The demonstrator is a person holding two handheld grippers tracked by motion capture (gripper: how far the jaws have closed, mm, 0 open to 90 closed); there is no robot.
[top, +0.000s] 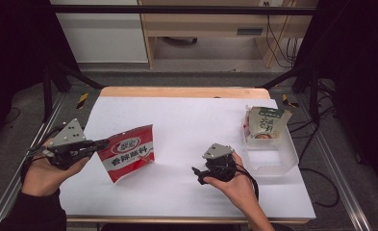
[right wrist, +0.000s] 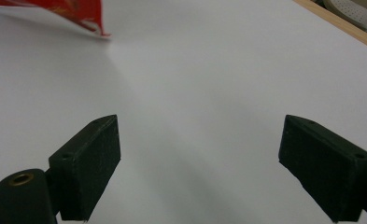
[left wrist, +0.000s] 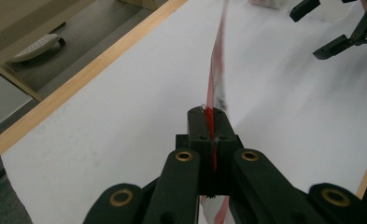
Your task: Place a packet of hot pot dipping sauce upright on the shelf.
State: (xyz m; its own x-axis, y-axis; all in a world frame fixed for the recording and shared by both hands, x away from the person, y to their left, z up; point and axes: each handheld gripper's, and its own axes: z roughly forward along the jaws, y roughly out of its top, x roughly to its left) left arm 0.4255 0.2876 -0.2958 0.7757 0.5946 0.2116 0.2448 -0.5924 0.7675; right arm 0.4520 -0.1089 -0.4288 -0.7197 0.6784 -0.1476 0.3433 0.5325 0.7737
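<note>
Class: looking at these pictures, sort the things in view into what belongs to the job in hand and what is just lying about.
In the job: red packet, pinched in the left tool; open right tool.

Lying about: clear tub; green packet standing in it.

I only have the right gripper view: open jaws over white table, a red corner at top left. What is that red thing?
Observer: A red snack bag, pinched at its edge by the left gripper.
Operator: Is it lying on the table?
Observer: No, it hangs from those shut jaws, its lower corner near the white table.
Operator: Anything else nearby?
Observer: A clear plastic bin at the table's right, holding a green-labelled bag.
</note>
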